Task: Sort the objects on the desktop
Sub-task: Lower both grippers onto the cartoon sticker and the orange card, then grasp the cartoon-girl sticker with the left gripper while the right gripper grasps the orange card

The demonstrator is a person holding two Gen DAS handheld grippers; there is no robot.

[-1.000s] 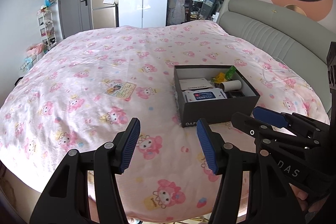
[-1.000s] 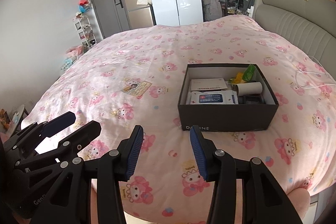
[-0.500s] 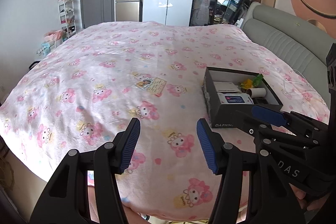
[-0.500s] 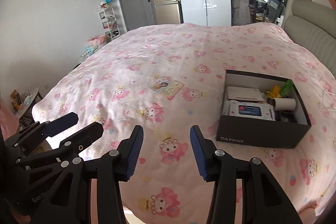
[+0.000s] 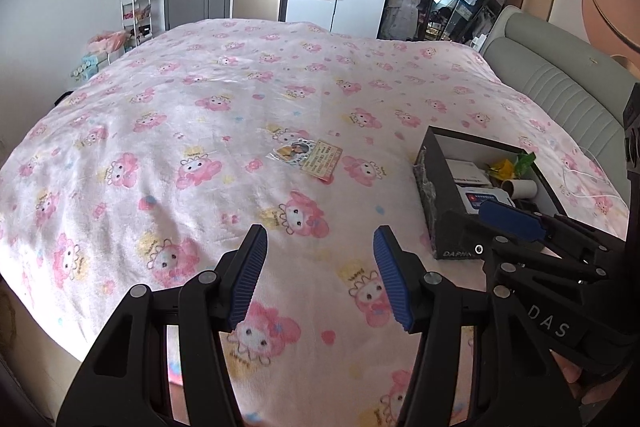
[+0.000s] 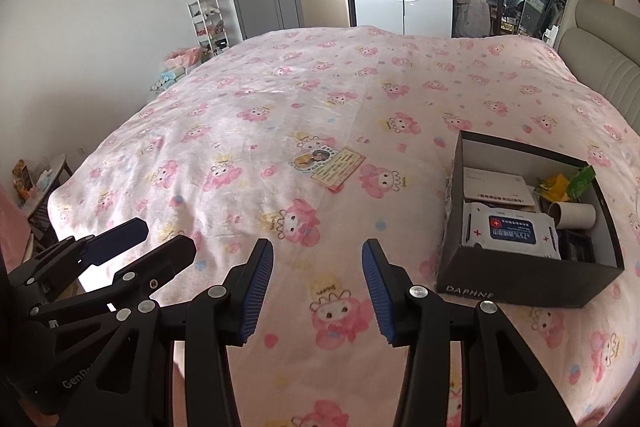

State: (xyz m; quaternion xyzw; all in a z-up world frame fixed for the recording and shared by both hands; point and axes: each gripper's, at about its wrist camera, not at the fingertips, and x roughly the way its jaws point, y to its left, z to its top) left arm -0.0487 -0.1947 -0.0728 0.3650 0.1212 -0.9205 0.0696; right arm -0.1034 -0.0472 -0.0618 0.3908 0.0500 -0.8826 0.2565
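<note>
- The left gripper [image 5: 320, 277], black with ribbed blue pads, is seen at the bottom centre of the left wrist view; its jaws are spread wide and nothing is held between them.
- The right gripper [image 6: 318, 291], of the same black and blue build, is seen at the bottom centre of the right wrist view, likewise spread wide with nothing between its jaws.
- Both tools are held above the near edge of a pink quilt printed with cartoon rabbit figures [image 6: 280, 99], which fills the middle of each frame.
- A flat packet with a cartoon picture and a yellow and pink printed card [image 6: 330, 165] is found lying on the quilt just above the centre of the right wrist view, well apart from both tools; in the left wrist view it [image 5: 308, 157] is seen slightly above centre.
- An open black cardboard box marked DAPHNE [image 6: 516, 287] is placed on the quilt at the right of the frame, to the right of the packet and apart from it.
- Inside the box, a white wet-wipe pack with a blue label [image 6: 508, 231] is seen at the near left, a white envelope-like paper [image 6: 498, 187] behind it, a cardboard tube [image 6: 574, 215] at the right, and yellow and green wrappers [image 6: 566, 183] in the far right corner.
- A grey padded headboard [image 5: 560, 87] is seen at the right edge of the left wrist view.
</note>
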